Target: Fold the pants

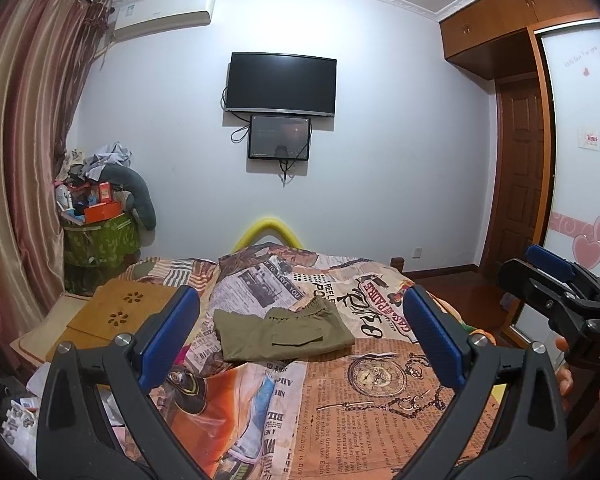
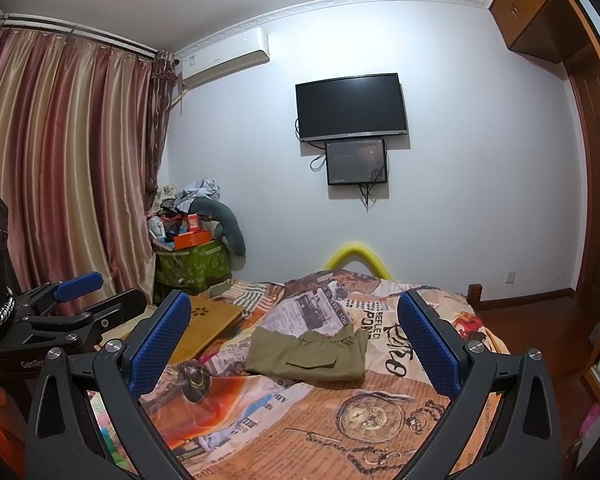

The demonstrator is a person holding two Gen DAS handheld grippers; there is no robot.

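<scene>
Olive green pants (image 1: 282, 330) lie folded into a compact rectangle on the bed's newspaper-print cover (image 1: 364, 384), elastic waistband toward the far side, a pocket flap on top. They also show in the right wrist view (image 2: 310, 354). My left gripper (image 1: 300, 340) is open and empty, held above the near part of the bed, well short of the pants. My right gripper (image 2: 294, 340) is open and empty too, beside the left one. The right gripper appears at the right edge of the left wrist view (image 1: 556, 280); the left gripper appears at the left of the right wrist view (image 2: 80, 292).
A wooden lap board (image 1: 120, 312) lies on the bed's left side. A cluttered green bin (image 1: 100, 236) stands in the far left corner by the curtains (image 1: 24, 168). A TV (image 1: 280, 84) hangs on the far wall. A wardrobe (image 1: 580, 160) and wood floor lie to the right.
</scene>
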